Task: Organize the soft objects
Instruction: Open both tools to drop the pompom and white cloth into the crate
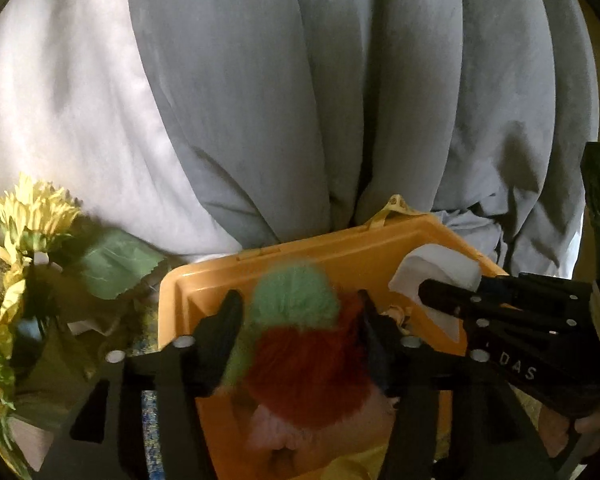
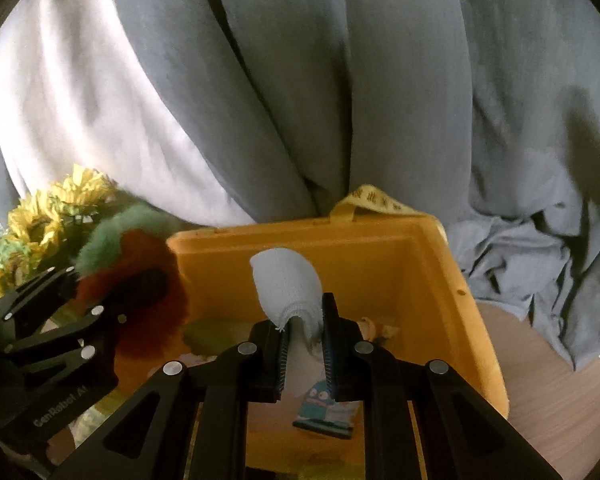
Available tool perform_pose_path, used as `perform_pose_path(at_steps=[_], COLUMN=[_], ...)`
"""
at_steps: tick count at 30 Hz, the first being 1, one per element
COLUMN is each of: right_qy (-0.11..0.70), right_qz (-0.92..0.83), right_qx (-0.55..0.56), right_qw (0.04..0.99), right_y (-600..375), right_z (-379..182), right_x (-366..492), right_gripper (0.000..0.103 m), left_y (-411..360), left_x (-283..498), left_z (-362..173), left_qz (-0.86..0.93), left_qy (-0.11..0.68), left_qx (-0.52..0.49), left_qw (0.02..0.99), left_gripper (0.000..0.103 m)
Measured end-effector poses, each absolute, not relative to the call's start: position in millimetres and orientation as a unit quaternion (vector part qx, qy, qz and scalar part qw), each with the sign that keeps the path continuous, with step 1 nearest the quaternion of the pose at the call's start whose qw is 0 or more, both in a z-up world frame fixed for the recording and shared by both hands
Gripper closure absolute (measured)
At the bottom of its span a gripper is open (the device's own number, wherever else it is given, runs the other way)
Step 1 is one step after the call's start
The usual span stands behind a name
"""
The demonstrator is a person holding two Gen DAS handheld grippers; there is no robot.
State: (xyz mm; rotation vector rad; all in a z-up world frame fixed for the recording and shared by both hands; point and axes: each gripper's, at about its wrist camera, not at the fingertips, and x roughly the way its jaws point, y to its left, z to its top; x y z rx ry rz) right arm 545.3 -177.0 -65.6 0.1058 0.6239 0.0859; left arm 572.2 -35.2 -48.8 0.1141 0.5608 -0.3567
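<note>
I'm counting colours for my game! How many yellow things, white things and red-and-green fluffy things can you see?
Yellow: 2, the yellow bin and the sunflowers
White: 1, the white sock between the right gripper fingers
Red-and-green fluffy: 1, the plush toy between the left gripper fingers
Total: 4

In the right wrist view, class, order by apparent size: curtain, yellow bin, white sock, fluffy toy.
1. Curtain
2. Yellow bin
3. Fluffy toy
4. White sock
Toy and sock look close, and nearness to the camera may skew it.
</note>
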Motion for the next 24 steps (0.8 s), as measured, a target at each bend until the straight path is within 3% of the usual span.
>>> perform_pose_path(at_steps=[1, 3, 9, 24], right_qy=[0.31, 0.312, 0.312, 0.254], right_qz=[0.041, 0.028, 0.002, -0.013], right_qx=[0.054, 0.057, 0.056, 0.042], right_qw=[0.948, 0.948, 0.949, 0.966], right_y=[-178, -181, -185, -175], right_z=[-67, -69, -69, -34], right_x=[547, 549, 548, 492], right_gripper=[0.071, 0.05, 0.042, 0.042], left_y=[-34, -33, -31, -18], left_x=[573, 574, 565, 504], left_z=[-49, -50, -45, -7], left_qz=[-0.173, -0.168, -0.155, -0.128], left_qy=[0.275, 0.276, 0.267, 0.208], left_qx=[0.057, 0.057, 0.06, 0.073], left_qw=[0.944, 0.945, 0.949, 0.967], left_gripper=[0.041, 0.037, 0.031, 0.027])
